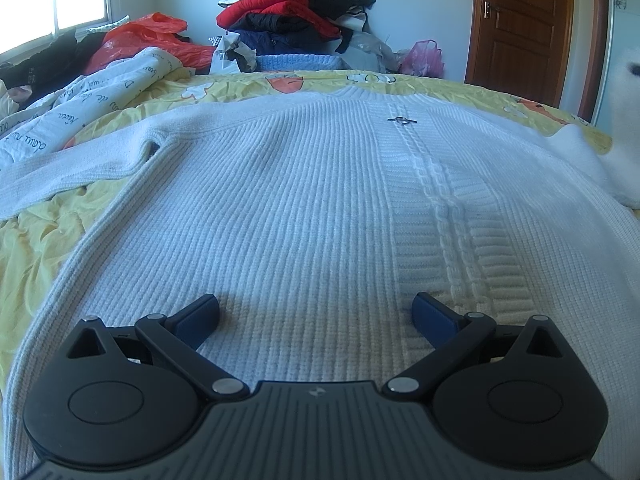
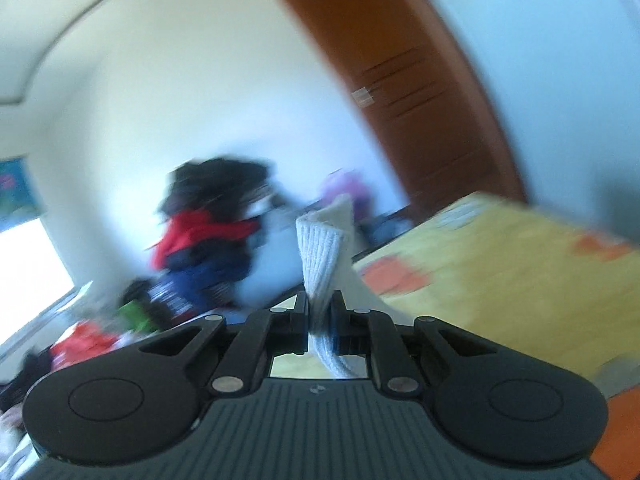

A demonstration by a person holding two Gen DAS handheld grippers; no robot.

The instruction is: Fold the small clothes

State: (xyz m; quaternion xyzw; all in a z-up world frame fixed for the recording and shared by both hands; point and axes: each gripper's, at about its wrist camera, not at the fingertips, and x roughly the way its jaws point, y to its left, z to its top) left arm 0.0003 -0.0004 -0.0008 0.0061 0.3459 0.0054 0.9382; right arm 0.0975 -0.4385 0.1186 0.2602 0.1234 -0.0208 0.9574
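Sweater [image 1: 304, 208], white and knitted, lies flat on the bed [image 1: 40, 232] with its front up, neck end far from the left tool [image 1: 316, 312]. The left tool hangs low over the sweater's bottom part, its two fingers spread wide and holding nothing. One sleeve [image 1: 72, 168] stretches out on the left side of the sweater. The other sleeve's cuff [image 2: 322, 252] is pinched tight in the right tool [image 2: 320, 312], lifted up off the bed. That picture is blurry, so the right tool looks to be moving fast.

To do this step well, I think the right tool should carry the cuff across the sweater's chest and lay it down smooth. Slow down near the end, so the sleeve does not bunch. The left tool could press the sweater's body so it does not slide. Let go only when the sleeve lies flat.
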